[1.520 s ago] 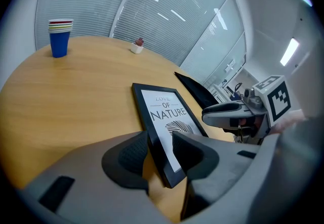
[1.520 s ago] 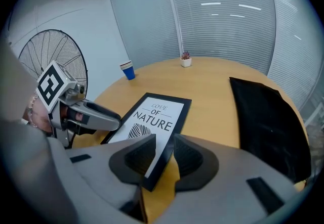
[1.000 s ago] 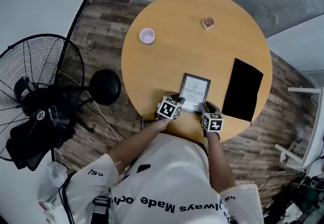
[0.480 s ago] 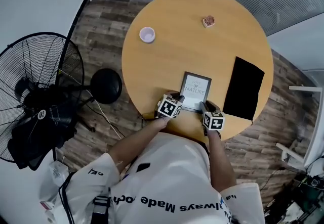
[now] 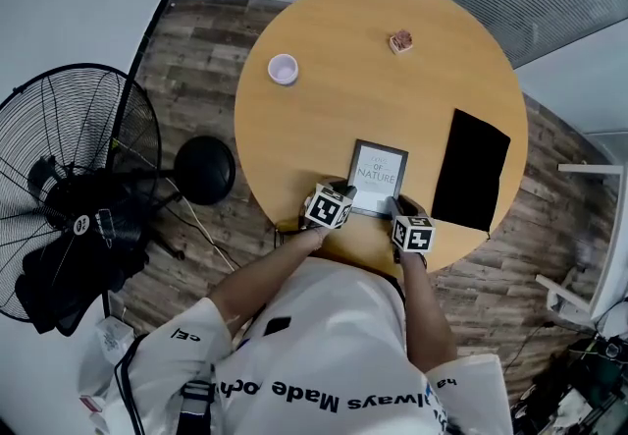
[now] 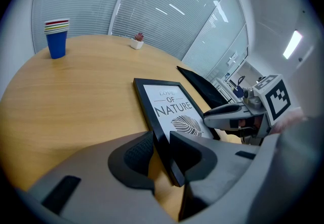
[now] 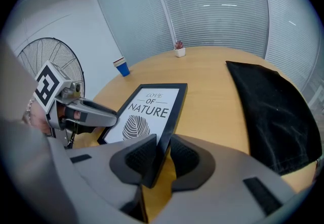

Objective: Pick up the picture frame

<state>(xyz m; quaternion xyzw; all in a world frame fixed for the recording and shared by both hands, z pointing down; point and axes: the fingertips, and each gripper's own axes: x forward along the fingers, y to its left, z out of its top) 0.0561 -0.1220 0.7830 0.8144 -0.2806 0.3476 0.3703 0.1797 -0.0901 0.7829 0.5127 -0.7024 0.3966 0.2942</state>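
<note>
A black picture frame [image 5: 378, 178] with a white "LOVE OF NATURE" print lies near the front edge of the round wooden table [image 5: 334, 109]. My left gripper [image 5: 342, 193] is shut on the frame's near left corner; in the left gripper view the frame's [image 6: 172, 109] edge sits pinched between the jaws of that gripper [image 6: 163, 153]. My right gripper [image 5: 394, 206] is shut on the near right corner, where the frame [image 7: 149, 109] runs between the jaws of that gripper [image 7: 162, 156]. I cannot tell whether the frame is off the tabletop.
A black cloth [image 5: 471, 171] lies to the right of the frame. A stack of cups [image 5: 283, 69] stands at the far left and a small potted plant [image 5: 400, 41] at the far side. A floor fan [image 5: 74, 188] stands left of the table.
The right gripper has edged slightly in on the frame's corner. The frame and the left gripper stay about where they were.
</note>
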